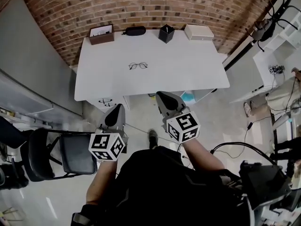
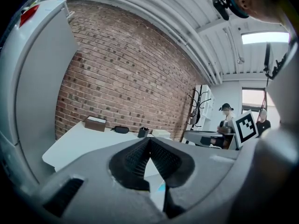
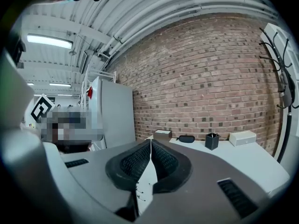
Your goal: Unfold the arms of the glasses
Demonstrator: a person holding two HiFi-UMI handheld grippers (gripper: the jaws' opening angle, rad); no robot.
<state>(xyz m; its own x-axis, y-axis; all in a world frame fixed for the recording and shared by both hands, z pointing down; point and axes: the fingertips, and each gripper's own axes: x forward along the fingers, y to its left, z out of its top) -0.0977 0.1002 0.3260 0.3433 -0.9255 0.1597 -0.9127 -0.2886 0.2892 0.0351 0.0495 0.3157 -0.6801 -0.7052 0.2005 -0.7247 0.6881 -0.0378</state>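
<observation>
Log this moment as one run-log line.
phase: pre-grasp | left gripper: shut, empty | right gripper: shut, empty | thin wire-rimmed glasses: lying on white table, untouched | both grippers: well apart from glasses

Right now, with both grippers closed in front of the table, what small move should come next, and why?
Probably carry the left gripper and the right gripper forward over the white table toward the glasses, opening the jaws on the way. Both grippers are shut and empty, short of the table's near edge, and the glasses lie untouched near its middle.
</observation>
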